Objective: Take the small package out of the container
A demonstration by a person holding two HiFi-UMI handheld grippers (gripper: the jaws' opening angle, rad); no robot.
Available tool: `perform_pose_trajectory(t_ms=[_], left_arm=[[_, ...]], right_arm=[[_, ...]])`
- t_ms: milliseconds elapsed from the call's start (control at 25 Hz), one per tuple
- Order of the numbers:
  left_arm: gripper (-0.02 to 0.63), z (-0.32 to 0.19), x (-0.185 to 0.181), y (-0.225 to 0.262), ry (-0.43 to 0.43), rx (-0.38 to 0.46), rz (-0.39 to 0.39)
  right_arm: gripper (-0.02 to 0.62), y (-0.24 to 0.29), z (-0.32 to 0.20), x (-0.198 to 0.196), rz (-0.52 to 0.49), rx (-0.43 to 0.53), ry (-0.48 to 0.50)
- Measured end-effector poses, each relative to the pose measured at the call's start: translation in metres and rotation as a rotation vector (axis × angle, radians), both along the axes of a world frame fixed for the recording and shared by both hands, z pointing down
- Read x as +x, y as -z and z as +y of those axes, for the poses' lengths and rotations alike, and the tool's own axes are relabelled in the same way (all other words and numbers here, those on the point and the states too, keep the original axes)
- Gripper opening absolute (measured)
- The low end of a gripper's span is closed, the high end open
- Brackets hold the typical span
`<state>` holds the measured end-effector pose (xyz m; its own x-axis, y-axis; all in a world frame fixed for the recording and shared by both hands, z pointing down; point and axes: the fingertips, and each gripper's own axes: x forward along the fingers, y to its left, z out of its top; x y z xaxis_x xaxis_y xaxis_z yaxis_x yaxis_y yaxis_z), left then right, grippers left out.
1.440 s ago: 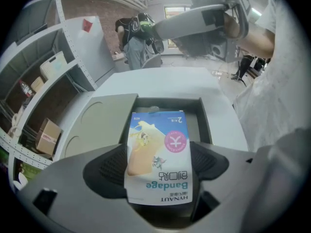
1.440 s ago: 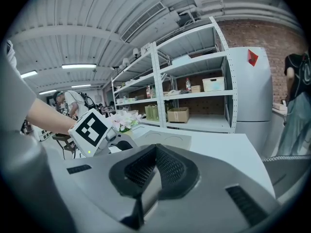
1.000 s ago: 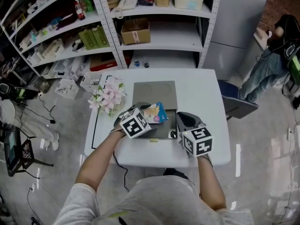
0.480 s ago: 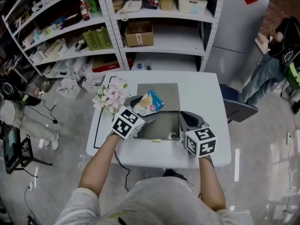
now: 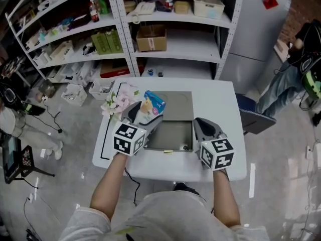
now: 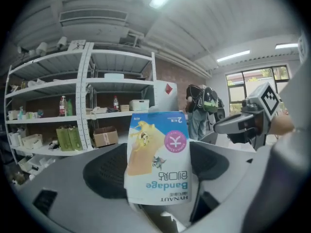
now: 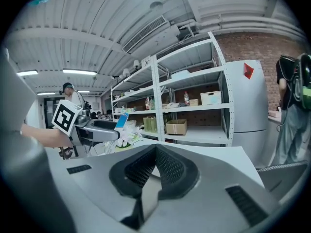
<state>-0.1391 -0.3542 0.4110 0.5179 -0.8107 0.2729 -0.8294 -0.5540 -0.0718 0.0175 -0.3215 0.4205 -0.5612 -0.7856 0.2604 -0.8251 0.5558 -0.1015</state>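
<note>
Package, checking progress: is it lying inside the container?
No, the left tongs hold the package up, clear of the open container.

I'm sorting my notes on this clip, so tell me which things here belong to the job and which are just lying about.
Part of the job:
small package, gripped by the left gripper
open container
right gripper, shut beside the container

Lying about:
flowers on the table
cardboard box on the shelf

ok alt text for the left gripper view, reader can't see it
The left tool grips a small blue and white bandage package between its dark pads, with the print upside down. Behind it stand white metal shelves with boxes and bottles, and the right tool shows at the right edge.
</note>
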Motion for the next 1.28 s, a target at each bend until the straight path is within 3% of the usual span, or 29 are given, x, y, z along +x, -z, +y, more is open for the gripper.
perform_pose_trajectory(t_ms=[360,600,1280], left_arm=[[0.403,0.017,-0.03,0.008,0.201,0.044,0.162],[0.403,0.021,-0.039,0.007,0.239,0.051,0.152],[0.402,0.017,-0.044,0.002,0.24,0.037,0.125]], right_arm=[[0.005,0.009,0.0,0.009,-0.004,0.023,-0.043],[0.005,0.007,0.0,0.015,0.0,0.013,-0.065],[0.005,0.005,-0.004,0.014,0.007,0.009,-0.072]])
